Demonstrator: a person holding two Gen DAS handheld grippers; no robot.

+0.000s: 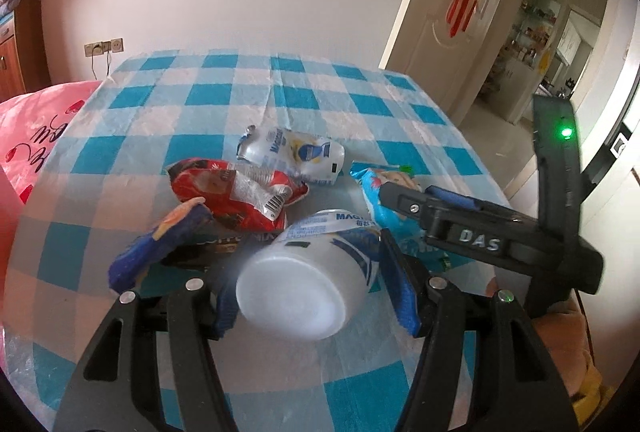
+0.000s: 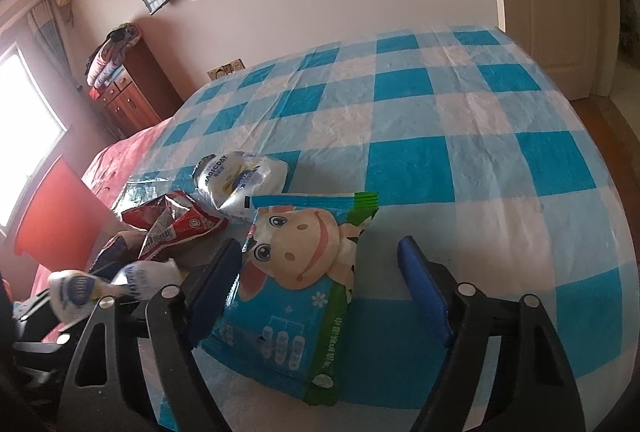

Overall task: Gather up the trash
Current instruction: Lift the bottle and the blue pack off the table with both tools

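White cup [image 1: 304, 284] lies on its side, clamped in the left claw [image 1: 316, 292], lifted just off the checked surface [image 1: 320, 100] near its front edge. Cartoon-cow wet-wipe pack [image 2: 296, 292] lies flat between the right claw's [image 2: 320, 292] spread, unclenched pads. Recommended: centre on the pack before clenching; avoid the red wrapper [image 2: 172, 228] alongside.
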